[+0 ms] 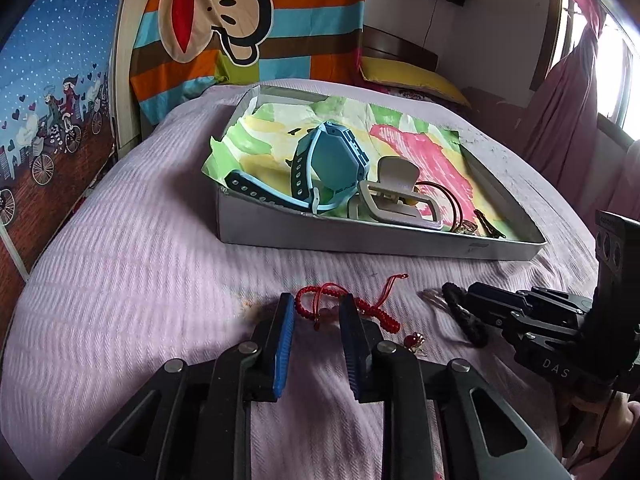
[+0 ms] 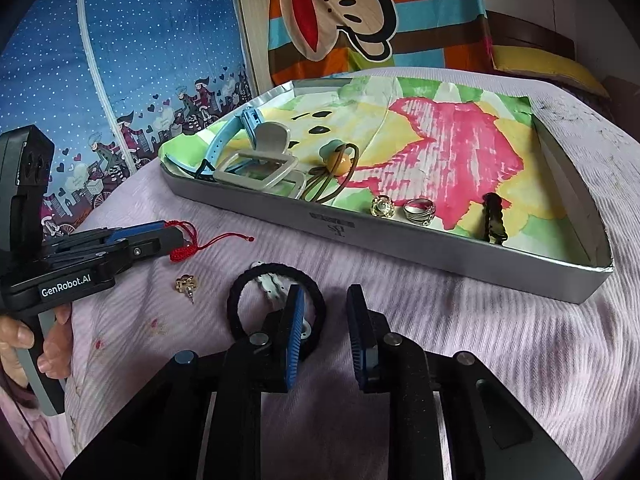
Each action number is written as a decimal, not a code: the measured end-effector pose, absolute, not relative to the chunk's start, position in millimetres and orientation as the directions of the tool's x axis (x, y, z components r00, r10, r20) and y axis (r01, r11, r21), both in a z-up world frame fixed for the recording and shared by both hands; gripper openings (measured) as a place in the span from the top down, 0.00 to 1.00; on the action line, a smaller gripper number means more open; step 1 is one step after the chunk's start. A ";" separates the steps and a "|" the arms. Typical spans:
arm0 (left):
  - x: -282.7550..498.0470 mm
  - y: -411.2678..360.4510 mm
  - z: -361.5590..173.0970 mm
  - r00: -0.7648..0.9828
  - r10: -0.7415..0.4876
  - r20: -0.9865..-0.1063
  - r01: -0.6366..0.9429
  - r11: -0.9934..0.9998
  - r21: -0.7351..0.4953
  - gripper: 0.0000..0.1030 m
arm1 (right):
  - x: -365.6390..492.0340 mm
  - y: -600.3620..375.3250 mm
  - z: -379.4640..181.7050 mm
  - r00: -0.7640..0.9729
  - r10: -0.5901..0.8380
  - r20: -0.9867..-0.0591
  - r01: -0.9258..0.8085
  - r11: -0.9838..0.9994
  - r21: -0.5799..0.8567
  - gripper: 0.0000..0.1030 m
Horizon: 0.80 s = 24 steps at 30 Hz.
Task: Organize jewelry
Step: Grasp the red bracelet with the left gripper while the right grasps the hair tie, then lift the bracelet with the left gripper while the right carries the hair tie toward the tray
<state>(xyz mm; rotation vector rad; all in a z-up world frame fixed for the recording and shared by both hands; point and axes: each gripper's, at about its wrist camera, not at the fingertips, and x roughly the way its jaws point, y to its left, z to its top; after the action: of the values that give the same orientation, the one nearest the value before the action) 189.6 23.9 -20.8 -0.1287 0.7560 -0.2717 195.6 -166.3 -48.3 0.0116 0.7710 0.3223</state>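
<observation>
Left gripper [image 1: 316, 312] narrowing around red bracelet [image 1: 320, 304], cord trailing right; right gripper [image 2: 322, 304] narrow, black hair tie [image 2: 276, 312] lying just left.

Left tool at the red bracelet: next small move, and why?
Probably close the left tool further before lifting: its pads straddle the red bracelet on the bedcover, yet the strands between them look loose, so lifting now may leave it behind.

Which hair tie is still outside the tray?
The black hair tie, lying on the purple bedspread at the right gripper; the brown yellow-beaded one is already in the tray.
</observation>
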 end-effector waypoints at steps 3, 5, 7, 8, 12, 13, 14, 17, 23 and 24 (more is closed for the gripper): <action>190.6 23.9 -22.9 0.690 -0.293 -0.662 0.199 0.956 -0.217 0.83 | 202.4 -164.6 -53.8 0.639 0.295 -0.710 -0.286 0.948 0.137 0.85; 190.6 23.5 -23.8 0.689 -0.294 -0.663 0.200 0.956 -0.216 0.84 | 204.0 -164.4 -54.3 0.631 0.306 -0.713 -0.293 0.945 0.146 0.85; 190.8 23.7 -24.6 0.687 -0.295 -0.664 0.202 0.955 -0.216 0.85 | 204.1 -162.9 -55.2 0.628 0.309 -0.715 -0.298 0.943 0.146 0.85; 190.8 23.8 -24.9 0.686 -0.298 -0.664 0.203 0.955 -0.218 0.87 | 204.1 -162.7 -56.2 0.626 0.309 -0.716 -0.299 0.943 0.145 0.85; 191.2 24.0 -26.2 0.682 -0.304 -0.665 0.203 0.952 -0.228 0.92 | 203.8 -161.1 -57.7 0.625 0.314 -0.714 -0.306 0.941 0.146 0.88; 191.0 23.9 -26.2 0.682 -0.306 -0.664 0.204 0.952 -0.229 0.92 | 203.6 -161.2 -57.9 0.624 0.317 -0.714 -0.308 0.940 0.148 0.88; 191.0 24.3 -26.3 0.682 -0.307 -0.664 0.204 0.952 -0.230 0.92 | 203.8 -161.6 -58.5 0.622 0.321 -0.714 -0.310 0.939 0.152 0.88; 190.8 24.6 -26.2 0.682 -0.307 -0.664 0.204 0.952 -0.230 0.92 | 205.2 -163.8 -59.5 0.617 0.332 -0.713 -0.308 0.936 0.170 0.88; 188.3 24.2 -25.6 0.688 -0.322 -0.650 0.217 0.946 -0.239 0.93 | 200.9 -162.6 -60.2 0.631 0.333 -0.700 -0.312 0.936 0.164 0.95; 187.4 23.7 -25.7 0.689 -0.324 -0.648 0.219 0.946 -0.239 0.93 | 199.4 -162.8 -60.4 0.636 0.333 -0.696 -0.313 0.936 0.161 0.95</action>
<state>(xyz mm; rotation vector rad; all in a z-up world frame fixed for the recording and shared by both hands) 187.4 23.7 -25.7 -0.1471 0.7515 -0.3050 199.4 -162.8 -60.4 0.0260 0.8005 0.3692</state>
